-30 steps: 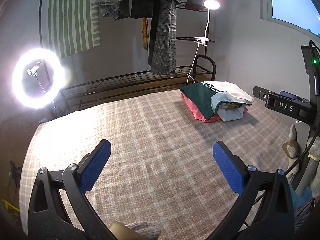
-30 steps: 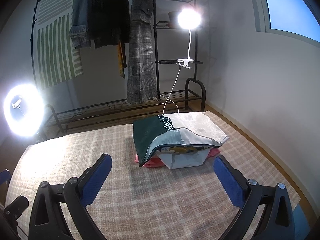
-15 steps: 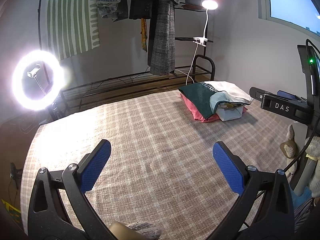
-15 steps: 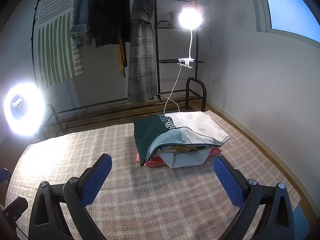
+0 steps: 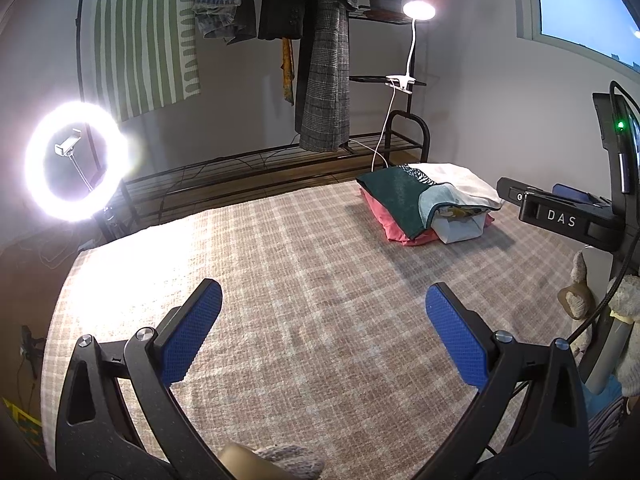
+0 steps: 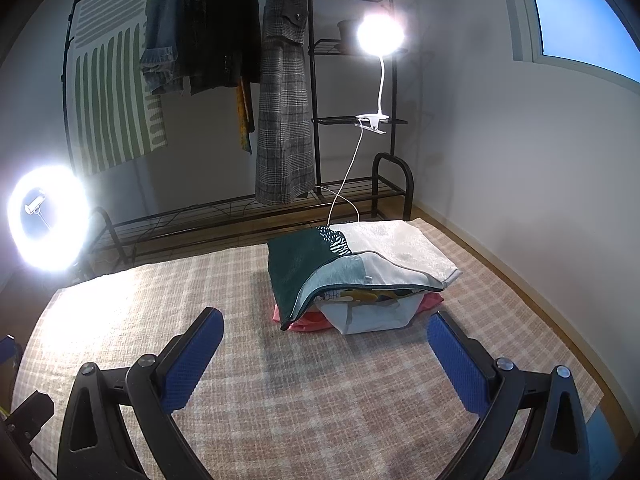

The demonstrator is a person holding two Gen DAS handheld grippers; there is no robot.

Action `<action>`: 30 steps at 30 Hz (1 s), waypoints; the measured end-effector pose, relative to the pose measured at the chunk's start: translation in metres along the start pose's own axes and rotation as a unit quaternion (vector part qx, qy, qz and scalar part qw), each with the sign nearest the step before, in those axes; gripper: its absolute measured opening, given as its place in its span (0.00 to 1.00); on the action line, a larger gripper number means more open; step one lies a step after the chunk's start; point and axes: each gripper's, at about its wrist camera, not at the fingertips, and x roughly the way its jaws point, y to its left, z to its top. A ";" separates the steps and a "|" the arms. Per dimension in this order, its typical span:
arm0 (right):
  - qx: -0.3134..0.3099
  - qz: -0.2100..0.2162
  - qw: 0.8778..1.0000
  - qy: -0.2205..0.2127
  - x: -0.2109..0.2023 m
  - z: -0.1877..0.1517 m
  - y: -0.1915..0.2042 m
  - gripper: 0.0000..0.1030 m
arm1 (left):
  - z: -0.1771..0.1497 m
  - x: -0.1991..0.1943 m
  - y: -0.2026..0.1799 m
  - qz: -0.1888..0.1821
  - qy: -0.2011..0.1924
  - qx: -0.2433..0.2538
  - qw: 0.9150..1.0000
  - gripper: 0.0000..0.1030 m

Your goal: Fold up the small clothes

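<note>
Hovering wide open over the checked mat [image 5: 320, 280]: left hand-held gripper [image 5: 322, 330], right hand-held gripper [image 6: 324, 356].

From my left wrist view, my right tool [image 5: 568, 216] enters at three o'clock, only its black body lettered DAS showing; its fingers are cut off by the frame. At six o'clock a knitted cuff [image 5: 288, 466] and a tan patch beside it are clipped by the bottom edge. The plush toy [image 5: 576, 296] at four o'clock is half hidden behind a cable. In the stack of folded clothes [image 6: 356, 276], the lower pieces show only edges. Glare from the ring light [image 6: 48, 216] and clip lamp [image 6: 379, 34] washes out nearby detail.
</note>
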 end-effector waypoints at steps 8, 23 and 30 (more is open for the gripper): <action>0.000 0.000 1.000 0.002 0.000 -0.002 0.001 1.00 | 0.001 -0.001 -0.001 0.000 0.000 0.001 1.000 1.00; 0.001 0.001 1.000 0.003 0.000 -0.002 0.001 1.00 | 0.001 -0.002 -0.001 0.000 -0.001 0.002 1.000 1.00; 0.003 0.001 1.000 0.005 0.000 -0.007 0.004 1.00 | 0.001 -0.002 -0.001 0.001 -0.001 0.002 1.000 1.00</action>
